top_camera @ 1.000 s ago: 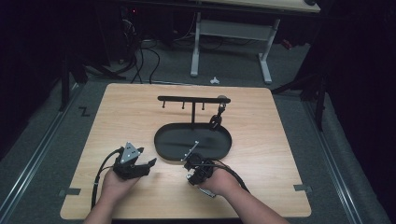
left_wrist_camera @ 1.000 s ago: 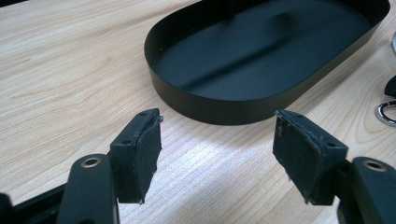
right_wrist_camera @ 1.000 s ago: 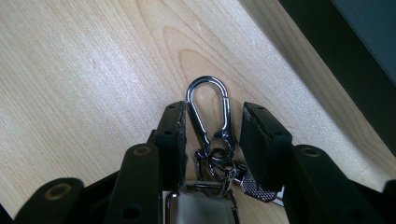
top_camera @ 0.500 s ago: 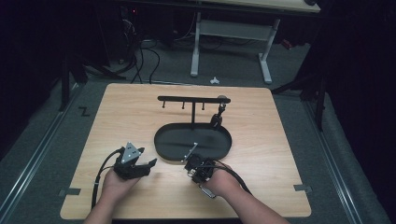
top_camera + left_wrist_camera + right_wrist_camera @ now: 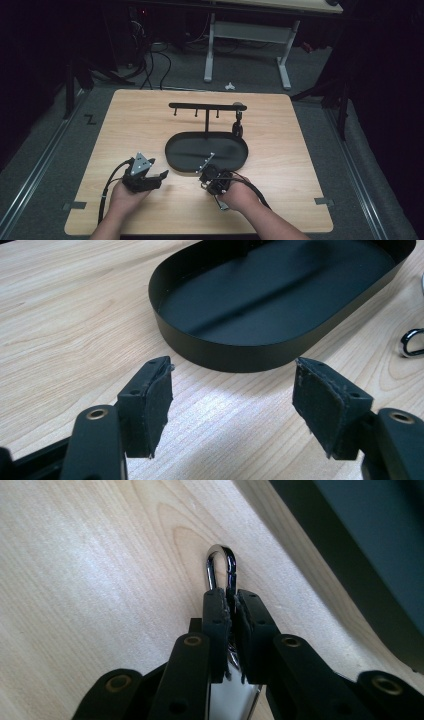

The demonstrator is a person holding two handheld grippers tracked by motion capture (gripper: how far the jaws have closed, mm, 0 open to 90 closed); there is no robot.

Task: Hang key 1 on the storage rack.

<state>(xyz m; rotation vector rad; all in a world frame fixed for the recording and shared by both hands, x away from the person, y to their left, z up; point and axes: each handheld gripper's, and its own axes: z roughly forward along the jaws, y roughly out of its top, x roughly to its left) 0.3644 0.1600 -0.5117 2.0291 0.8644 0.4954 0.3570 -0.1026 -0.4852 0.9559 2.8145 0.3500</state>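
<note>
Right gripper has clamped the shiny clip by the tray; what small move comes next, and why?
Probably lift it slightly off the wooden table: the right gripper has just closed on the shiny metal carabiner clip, which lies flat beside the black oval tray.

Both forearms came in from the bottom edge, one gripper in each hand. Left gripper sat low over the table, angled right and forward, jaws wide apart with nothing between the pads. Right gripper pointed forward and left, jaws just finished closing and clamped tight on a metal clip.
</note>
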